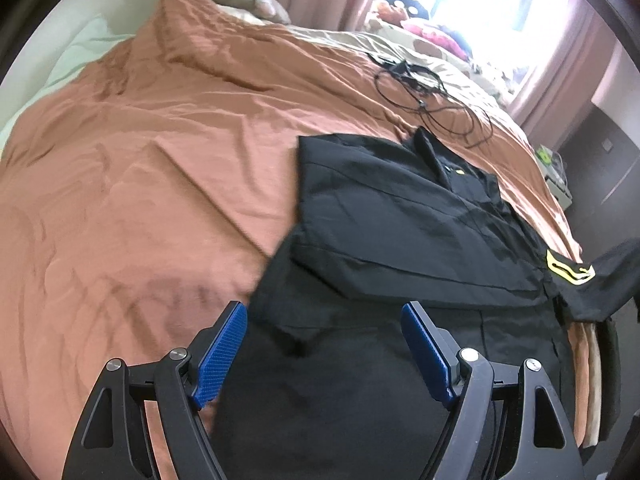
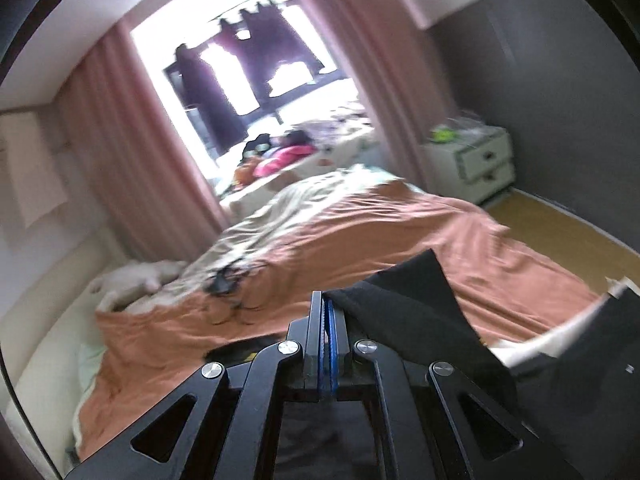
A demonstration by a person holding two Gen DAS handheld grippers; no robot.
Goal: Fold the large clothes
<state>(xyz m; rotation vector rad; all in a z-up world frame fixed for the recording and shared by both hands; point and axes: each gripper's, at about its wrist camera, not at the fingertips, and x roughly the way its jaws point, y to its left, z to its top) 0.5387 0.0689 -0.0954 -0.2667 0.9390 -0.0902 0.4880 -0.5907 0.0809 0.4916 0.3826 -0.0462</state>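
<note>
Jaws of the left gripper [image 1: 324, 344] gape wide above the black garment [image 1: 400, 220] spread on the bed [image 1: 140, 168], while the right gripper [image 2: 329, 336] pinches a lifted corner of it.

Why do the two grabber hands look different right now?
The left gripper has its blue-padded fingers spread wide apart, holding nothing, above the black shirt with yellow patch lying on the orange bedspread. The right gripper is squeezed shut, pinching black cloth and lifting it off the bed. Both have the same black frames and blue pads.
</note>
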